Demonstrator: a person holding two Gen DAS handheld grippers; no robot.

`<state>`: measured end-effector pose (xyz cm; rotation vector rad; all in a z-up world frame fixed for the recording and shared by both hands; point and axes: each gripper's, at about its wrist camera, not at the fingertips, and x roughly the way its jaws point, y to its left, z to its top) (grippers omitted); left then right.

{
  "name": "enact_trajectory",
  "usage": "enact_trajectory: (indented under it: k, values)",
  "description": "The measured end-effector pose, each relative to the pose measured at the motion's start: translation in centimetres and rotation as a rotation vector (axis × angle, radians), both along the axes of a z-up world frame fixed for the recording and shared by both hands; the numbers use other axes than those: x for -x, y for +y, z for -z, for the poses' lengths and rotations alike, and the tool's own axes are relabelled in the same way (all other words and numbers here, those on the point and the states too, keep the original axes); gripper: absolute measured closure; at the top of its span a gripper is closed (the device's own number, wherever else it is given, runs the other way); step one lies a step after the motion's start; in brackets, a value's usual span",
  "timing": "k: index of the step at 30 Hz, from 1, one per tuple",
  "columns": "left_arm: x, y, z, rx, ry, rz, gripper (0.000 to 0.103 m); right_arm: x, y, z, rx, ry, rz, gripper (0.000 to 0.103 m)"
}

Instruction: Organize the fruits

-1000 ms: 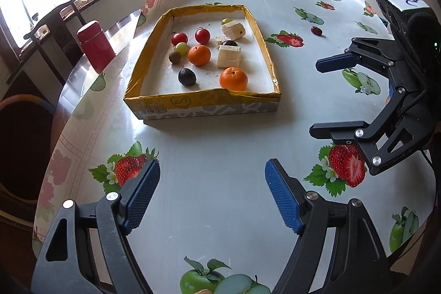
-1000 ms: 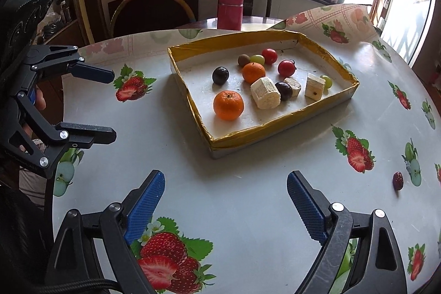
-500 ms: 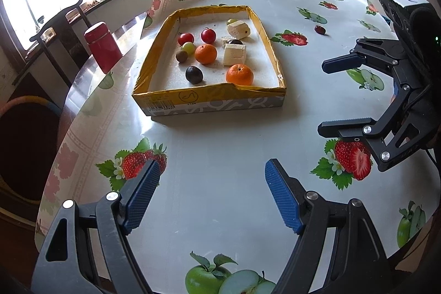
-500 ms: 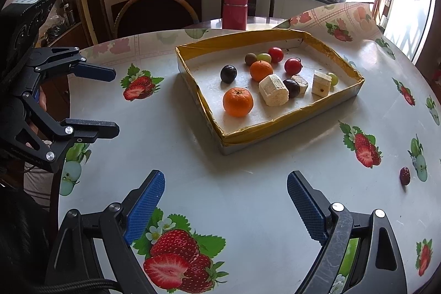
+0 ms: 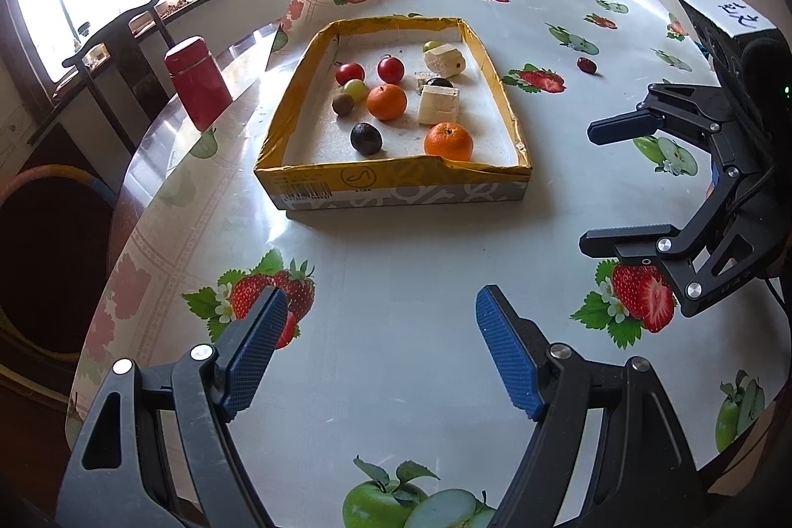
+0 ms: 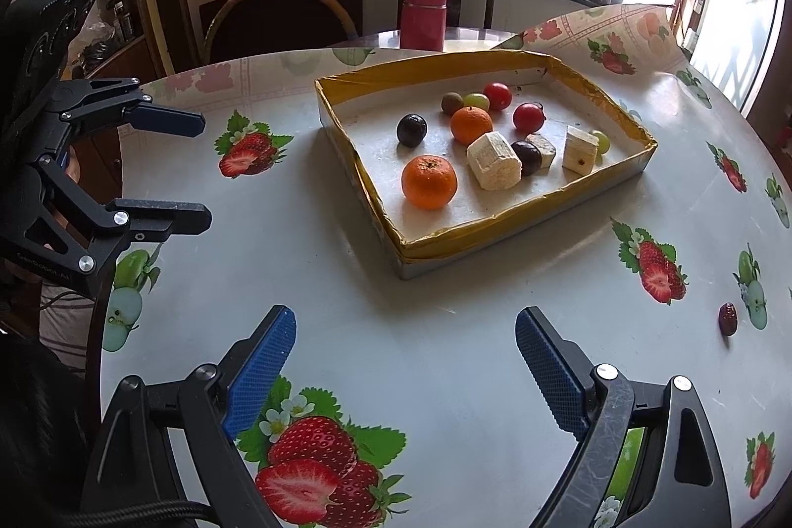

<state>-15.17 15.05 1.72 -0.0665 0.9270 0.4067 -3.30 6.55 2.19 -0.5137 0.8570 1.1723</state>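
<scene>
Both tongs hover released over the bench (image 5: 396, 261), jaws spread wide with nothing between them: the left tongs (image 5: 381, 345) near the bench's front edge, the right tongs (image 6: 406, 360) likewise, each visible at the side of the other's view. Ahead sits a shallow yellow-rimmed box (image 5: 396, 176) holding the fruit: two oranges (image 5: 448, 141), a dark plum (image 5: 366, 138), two red cherry tomatoes (image 5: 390, 69), green grapes (image 5: 355, 86), a small brown fruit (image 5: 342, 104) and pale banana chunks (image 5: 438, 106). One small red date (image 6: 727, 318) lies alone on the fruit-print cloth, well apart from the box. A red canister (image 6: 423, 17) stands beyond the box.
</scene>
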Motion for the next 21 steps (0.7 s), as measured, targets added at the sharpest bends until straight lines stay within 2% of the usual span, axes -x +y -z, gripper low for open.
enact_trajectory:
  k: [21]
  values:
    - [-0.46, 0.55, 0.52, 0.015, 0.026, -0.016, 0.024, -0.26, 0.19, 0.77, 0.013, 0.018, -0.003, 0.011]
